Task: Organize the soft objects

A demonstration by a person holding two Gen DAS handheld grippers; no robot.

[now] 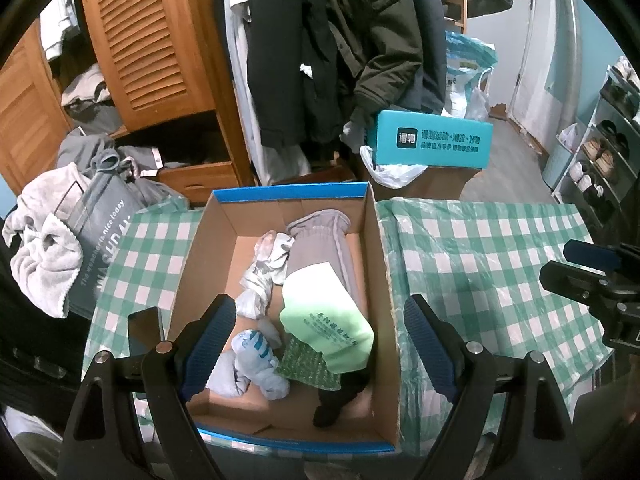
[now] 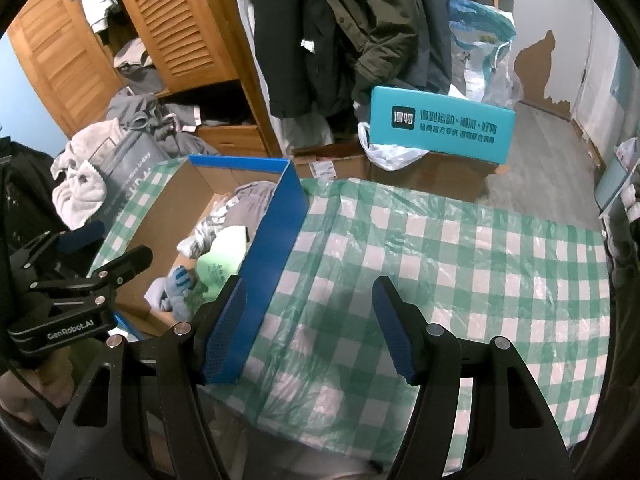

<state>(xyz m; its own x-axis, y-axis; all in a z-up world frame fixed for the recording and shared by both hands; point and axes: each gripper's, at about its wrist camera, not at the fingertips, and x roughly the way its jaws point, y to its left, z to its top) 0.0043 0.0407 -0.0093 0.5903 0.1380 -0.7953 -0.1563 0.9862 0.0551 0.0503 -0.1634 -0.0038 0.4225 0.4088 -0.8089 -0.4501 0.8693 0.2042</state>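
My left hand-held gripper [image 1: 316, 344] hangs over the near end of the cardboard box [image 1: 384, 264], jaws spread wide, nothing between the pads. My right hand-held gripper [image 2: 310, 328] hovers above the bare checked cloth [image 2: 460, 264] of the desk, jaws parted, empty; its left finger [image 2: 224, 332] sits just beside the box's blue outer wall [image 2: 272, 256].

Inside the box, nearest me: a black sock [image 1: 334, 404], a blue-and-white sock [image 1: 256, 354] and a green patterned piece [image 1: 308, 364]. Over them lies a pale green item with printed text [image 1: 328, 324], resting on a long grey garment [image 1: 324, 248] that reaches toward the far wall. A crumpled white-grey sock [image 1: 266, 268] lies to its left.

Left of the box, a grey bag [image 1: 100, 236] with a pale towel [image 1: 40, 256]. Beyond the desk: a teal carton [image 1: 432, 140], hanging coats [image 1: 332, 48], a wooden wardrobe [image 1: 152, 40].
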